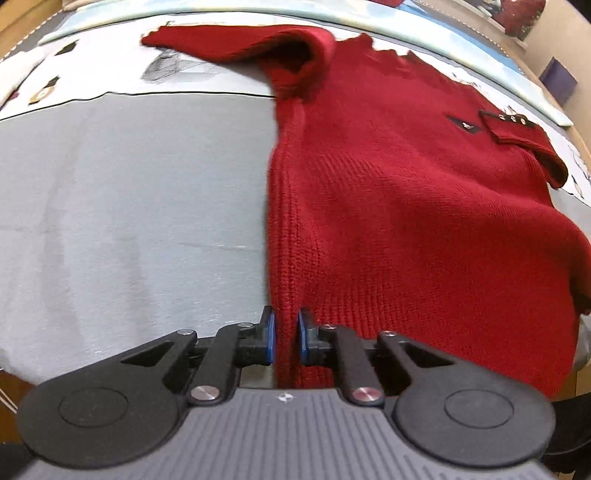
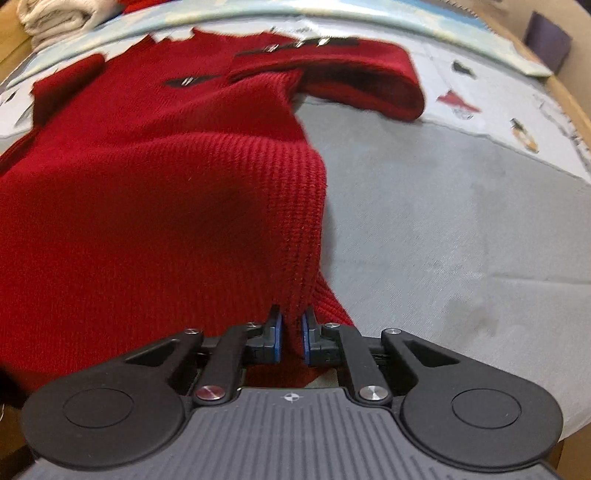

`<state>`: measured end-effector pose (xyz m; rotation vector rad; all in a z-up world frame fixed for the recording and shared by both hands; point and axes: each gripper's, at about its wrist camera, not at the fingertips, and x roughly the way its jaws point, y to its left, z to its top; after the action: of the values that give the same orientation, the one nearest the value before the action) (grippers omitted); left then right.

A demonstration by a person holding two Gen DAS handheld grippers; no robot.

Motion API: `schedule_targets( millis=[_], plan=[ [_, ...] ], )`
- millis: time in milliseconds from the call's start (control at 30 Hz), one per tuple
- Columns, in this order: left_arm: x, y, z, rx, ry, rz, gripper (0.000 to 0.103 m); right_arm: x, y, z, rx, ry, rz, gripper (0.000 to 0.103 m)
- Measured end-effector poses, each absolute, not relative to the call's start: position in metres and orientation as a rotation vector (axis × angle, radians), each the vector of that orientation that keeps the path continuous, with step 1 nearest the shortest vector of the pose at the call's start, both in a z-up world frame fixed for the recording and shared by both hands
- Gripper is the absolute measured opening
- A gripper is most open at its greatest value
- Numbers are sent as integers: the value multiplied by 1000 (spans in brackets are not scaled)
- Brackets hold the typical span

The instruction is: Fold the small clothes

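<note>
A red knit sweater [image 1: 388, 177] lies on a grey cloth-covered table [image 1: 129, 221], its buttoned collar at the far right and one sleeve [image 1: 236, 44] stretched out at the far left. My left gripper [image 1: 287, 334] is shut on the sweater's near left hem corner. In the right wrist view the same sweater [image 2: 147, 177] fills the left, lifted and bunched, with its other sleeve [image 2: 362, 74] folded at the far side. My right gripper [image 2: 291, 336] is shut on the sweater's near right hem corner.
The grey cloth [image 2: 461, 221] has a printed border with small figures [image 2: 458, 101] along the far edge. Folded white cloths [image 2: 62, 18] lie at the far left corner. A dark purple box [image 2: 546, 40] stands beyond the far right edge.
</note>
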<state>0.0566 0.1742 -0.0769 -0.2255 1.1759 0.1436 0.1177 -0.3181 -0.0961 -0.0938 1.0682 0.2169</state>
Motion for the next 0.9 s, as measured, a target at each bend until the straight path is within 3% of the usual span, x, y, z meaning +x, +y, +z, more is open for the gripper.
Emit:
schedule_targets(
  millis=[267,633,767,900],
  plan=[
    [52,195,-68,-311,1161,157,14,93,-313,-97,-114,1163,406,9],
    [69,175,-83,-324,1181,172,16,101,-373,-71,204,1088,359,6],
    [74,174,-85,-327,1183,219,24,98,-393,-59,402,1009,470,6],
    [75,169,-86,-309,1196,213,35,106,-388,-75,248,1055,297,13]
  ],
)
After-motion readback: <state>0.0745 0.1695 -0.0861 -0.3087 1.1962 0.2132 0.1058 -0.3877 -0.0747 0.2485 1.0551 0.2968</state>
